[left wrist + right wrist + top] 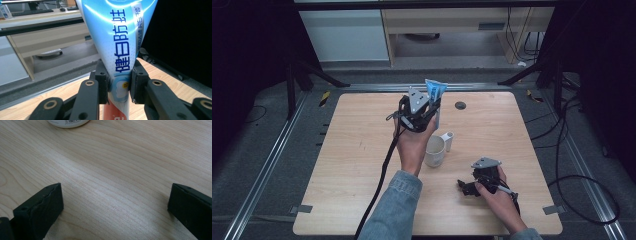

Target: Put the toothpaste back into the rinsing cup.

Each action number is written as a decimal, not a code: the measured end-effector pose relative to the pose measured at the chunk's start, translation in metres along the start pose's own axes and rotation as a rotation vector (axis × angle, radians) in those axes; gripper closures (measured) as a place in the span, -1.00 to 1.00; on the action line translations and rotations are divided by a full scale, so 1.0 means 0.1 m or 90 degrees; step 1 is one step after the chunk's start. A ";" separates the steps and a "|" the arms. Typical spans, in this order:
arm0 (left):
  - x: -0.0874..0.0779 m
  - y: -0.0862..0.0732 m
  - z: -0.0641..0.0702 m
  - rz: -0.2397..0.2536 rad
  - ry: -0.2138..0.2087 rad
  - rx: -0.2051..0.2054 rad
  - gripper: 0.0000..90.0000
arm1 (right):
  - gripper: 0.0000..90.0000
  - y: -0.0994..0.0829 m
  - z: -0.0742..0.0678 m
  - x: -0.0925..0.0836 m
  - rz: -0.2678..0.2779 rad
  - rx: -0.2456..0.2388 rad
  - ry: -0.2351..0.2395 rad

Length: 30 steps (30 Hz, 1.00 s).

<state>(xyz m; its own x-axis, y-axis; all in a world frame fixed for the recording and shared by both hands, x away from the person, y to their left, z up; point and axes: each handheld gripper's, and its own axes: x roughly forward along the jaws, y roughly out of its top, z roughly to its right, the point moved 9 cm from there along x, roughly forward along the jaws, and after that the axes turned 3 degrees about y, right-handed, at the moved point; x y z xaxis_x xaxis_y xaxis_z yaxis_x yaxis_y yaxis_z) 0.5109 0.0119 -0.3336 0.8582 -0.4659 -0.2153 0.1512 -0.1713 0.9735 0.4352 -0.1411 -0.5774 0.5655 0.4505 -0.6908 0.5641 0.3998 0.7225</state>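
Observation:
A blue and white toothpaste tube (434, 93) stands upright in the air over the middle of the wooden table (352, 150), flat crimped end up. My left gripper (428, 111) is shut on it. In the left gripper view both black pads (102, 83) press the tube (120, 42) low on its body, with blue characters printed up its side. A white mug (435, 151) sits just below and nearer, handle to the right. My right gripper (464, 187) lies low on the table at the front right, jaws wide open (113, 202) over bare wood, nothing between them.
A small dark round hole (460, 105) is set in the table near its far edge. The mug's white base (67, 123) shows at the top of the right gripper view. A black cable (379, 185) trails from the left gripper toward the front edge. Desks and cables stand beyond the table.

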 end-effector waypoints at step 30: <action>-0.01 -0.28 0.13 -0.010 -0.013 0.003 0.60 | -0.99 0.00 0.00 0.00 0.000 0.000 0.001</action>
<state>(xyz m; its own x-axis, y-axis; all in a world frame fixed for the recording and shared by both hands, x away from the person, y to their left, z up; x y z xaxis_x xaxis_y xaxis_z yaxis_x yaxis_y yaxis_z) 0.4993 0.0061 -0.3619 0.8460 -0.4803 -0.2315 0.1615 -0.1829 0.9698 0.4351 -0.1410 -0.5773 0.5644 0.4519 -0.6908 0.5642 0.3997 0.7224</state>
